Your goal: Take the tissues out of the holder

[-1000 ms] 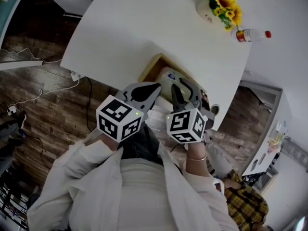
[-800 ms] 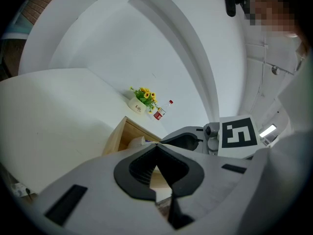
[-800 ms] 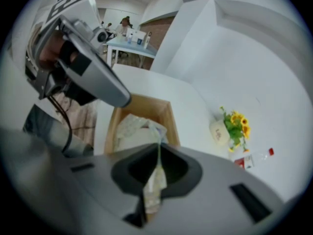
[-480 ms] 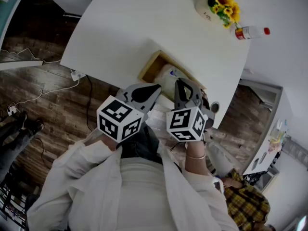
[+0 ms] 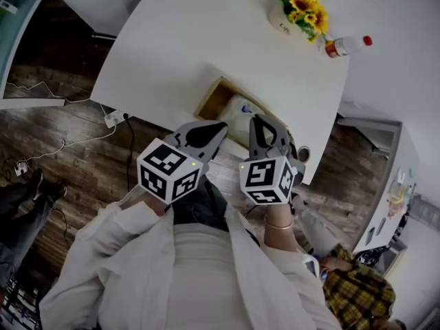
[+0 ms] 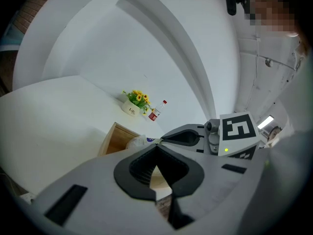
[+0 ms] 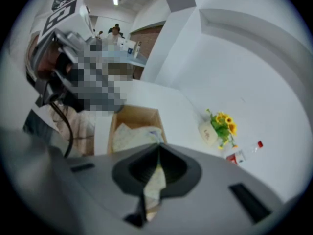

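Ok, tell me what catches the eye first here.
The marker cubes on the left gripper and right gripper stand out first, low in the middle of the head view. Just beyond them, the right gripper is shut on the tissues in the holder at the table's near edge. Sunflowers and a bottle stand at the far side.

Head view looks steeply down on left tool point(image 5: 220, 126) and right tool point(image 5: 256, 120). Their own close views face forward, sharing the holder point(image 5: 212, 102).
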`<state>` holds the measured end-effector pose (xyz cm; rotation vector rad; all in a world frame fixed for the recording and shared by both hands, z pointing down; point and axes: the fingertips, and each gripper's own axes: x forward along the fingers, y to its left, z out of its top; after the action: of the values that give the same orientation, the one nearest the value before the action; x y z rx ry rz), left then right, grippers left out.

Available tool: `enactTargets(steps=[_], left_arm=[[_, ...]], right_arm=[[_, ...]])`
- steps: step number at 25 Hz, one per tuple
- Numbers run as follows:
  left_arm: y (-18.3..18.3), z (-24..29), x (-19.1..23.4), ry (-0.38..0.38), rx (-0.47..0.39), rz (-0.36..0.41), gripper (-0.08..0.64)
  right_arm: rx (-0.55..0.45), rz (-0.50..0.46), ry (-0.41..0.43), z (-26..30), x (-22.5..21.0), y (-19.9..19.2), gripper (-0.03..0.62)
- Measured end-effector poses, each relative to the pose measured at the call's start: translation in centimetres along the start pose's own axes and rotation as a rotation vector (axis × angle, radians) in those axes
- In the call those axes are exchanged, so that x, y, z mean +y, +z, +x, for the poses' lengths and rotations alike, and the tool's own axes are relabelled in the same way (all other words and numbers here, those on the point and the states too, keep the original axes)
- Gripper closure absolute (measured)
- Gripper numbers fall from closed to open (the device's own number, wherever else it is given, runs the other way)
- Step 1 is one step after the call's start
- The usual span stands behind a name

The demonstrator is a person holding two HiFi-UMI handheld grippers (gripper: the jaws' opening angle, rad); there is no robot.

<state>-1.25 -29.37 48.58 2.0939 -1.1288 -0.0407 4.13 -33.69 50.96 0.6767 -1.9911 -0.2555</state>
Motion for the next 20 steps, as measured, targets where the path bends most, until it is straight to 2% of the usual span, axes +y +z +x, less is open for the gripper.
enactTargets(steps=[12, 20], left_arm=[[2.1, -0.8, -2.8, -0.017, 0.002, 0.144, 0.543], [5.9, -0.9, -4.3, -0.039, -0.085, 0.210, 0.543]], right_arm=[[-0.123, 0.119, -0.065, -3.3, -2.1, 1.9, 0.580], [-0.249, 0.241, -0.125, -5.7, -4.3, 3.3, 0.580]])
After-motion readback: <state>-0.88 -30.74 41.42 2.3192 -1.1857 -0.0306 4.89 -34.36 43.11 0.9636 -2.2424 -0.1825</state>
